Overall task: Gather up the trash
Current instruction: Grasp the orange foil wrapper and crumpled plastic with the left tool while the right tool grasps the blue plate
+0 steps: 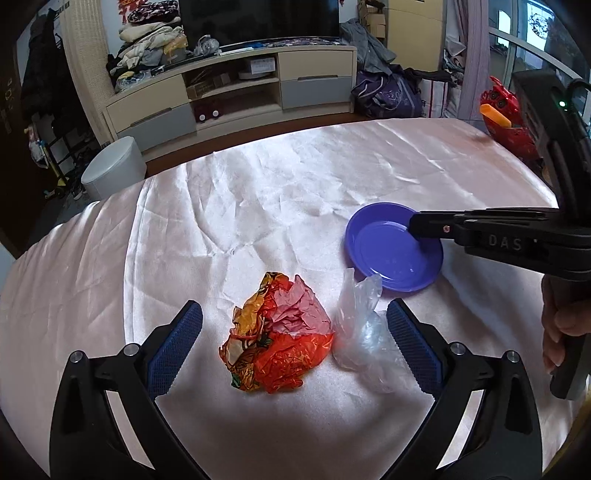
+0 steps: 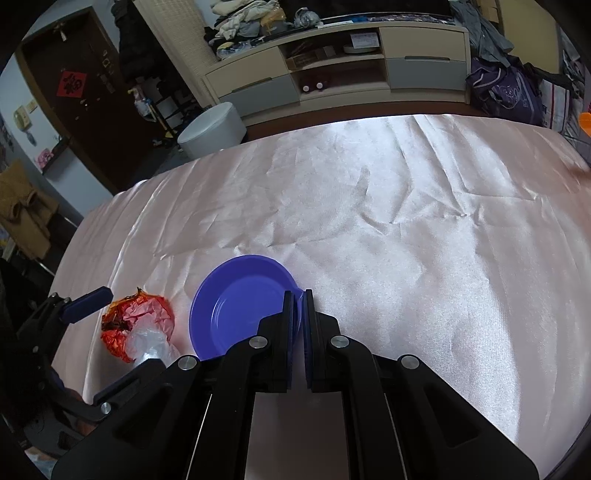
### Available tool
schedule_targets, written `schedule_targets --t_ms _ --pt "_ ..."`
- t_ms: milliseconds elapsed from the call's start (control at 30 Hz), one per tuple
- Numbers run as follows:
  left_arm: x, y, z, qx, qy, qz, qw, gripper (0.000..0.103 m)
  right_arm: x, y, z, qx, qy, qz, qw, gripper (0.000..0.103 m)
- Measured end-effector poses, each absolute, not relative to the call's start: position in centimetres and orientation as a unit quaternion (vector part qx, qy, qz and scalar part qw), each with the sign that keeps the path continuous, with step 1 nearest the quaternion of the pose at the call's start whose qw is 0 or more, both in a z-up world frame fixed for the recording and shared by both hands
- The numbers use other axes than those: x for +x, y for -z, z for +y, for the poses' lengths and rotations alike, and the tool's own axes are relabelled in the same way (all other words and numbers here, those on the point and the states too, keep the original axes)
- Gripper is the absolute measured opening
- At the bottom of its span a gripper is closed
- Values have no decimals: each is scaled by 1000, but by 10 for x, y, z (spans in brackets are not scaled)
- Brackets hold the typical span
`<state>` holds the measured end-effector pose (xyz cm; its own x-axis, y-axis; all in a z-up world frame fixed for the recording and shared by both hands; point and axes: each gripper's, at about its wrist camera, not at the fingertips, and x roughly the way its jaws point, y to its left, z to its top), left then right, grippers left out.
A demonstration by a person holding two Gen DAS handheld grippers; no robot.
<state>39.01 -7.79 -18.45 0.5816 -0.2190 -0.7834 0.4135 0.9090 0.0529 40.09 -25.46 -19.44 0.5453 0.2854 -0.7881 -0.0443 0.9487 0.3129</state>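
The left gripper [image 1: 294, 328] has its fingers spread wide, with a crumpled orange wrapper [image 1: 279, 334] and clear plastic bag [image 1: 360, 325] lying between them on the worktop [image 1: 295, 177]. The right gripper [image 2: 298, 295] has its fingers pinching the rim of a purple plate [image 2: 236, 302].

A low cream TV cabinet [image 1: 236, 88] with grey drawers and open shelves runs across the top of the left wrist view, under a dark television screen [image 1: 258, 18]. Folded clothes [image 1: 151, 40] are heaped on its left end. A white round stool [image 1: 114, 166] stands on the floor at the left, just off the worktop's edge. A purple bag [image 1: 388, 96] slumps at the cabinet's right end. A red toy [image 1: 506, 110] sits at the right edge. A dark door [image 2: 74, 96] with a red paper sign fills the upper left of the right wrist view.
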Motion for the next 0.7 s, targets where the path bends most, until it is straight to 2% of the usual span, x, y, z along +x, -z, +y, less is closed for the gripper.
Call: schedule_targets --t_ms 100,233,333,700 --pt "396 192 -76 106 180 429 879 94 400 195 -255 132 -95 469 868 6" --pt "399 201 -78 108 180 440 873 79 398 194 -257 129 -95 469 869 6" --pt "399 200 -73 98 179 439 875 75 397 195 -259 134 -95 469 868 6" --pt "400 187 -73 86 182 427 881 74 396 195 -259 138 -96 471 866 6"
